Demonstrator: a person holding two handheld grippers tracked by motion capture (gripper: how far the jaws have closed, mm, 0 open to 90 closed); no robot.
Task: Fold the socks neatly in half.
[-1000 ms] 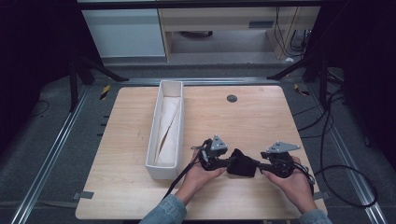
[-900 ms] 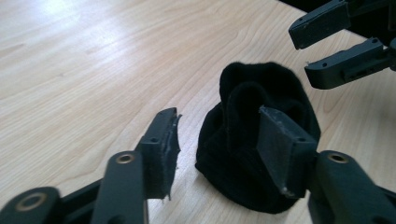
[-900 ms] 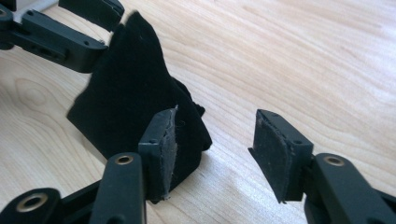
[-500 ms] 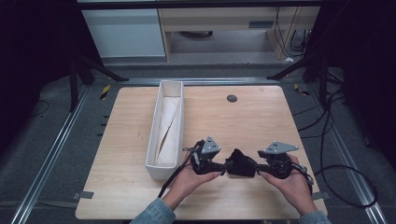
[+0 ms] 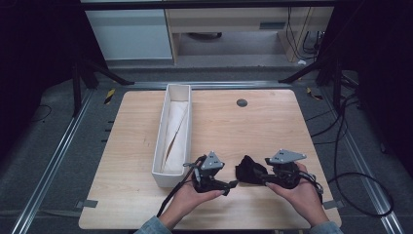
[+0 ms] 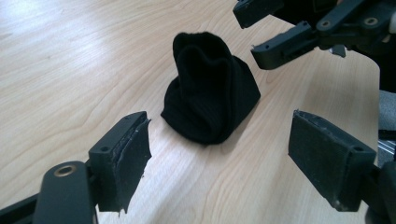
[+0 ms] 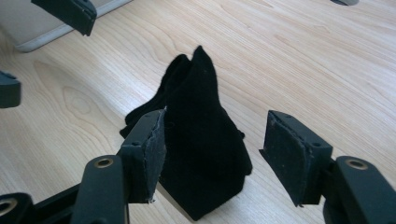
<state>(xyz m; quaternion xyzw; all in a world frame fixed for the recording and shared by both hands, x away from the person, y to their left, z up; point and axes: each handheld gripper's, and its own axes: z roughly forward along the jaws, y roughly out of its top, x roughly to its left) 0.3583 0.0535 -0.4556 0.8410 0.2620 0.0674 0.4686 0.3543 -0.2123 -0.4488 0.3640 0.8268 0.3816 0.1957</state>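
Sock (image 6: 210, 88), black, bunched upright

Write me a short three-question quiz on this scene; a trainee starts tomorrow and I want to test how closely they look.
1. True or false: the left gripper is clamped on the black cloth.
2. Which way does the long white tray run? A) away from the person towards the far edge B) across the table from side to side C) corner to corner
3. Fill in: the cloth lies between the two ____.

Key
1. False. In the left gripper view its jaws stand apart, short of the cloth; they have just been opening.
2. A.
3. Grippers; the right gripper has the cloth between its jaws, with a gap at one pad.
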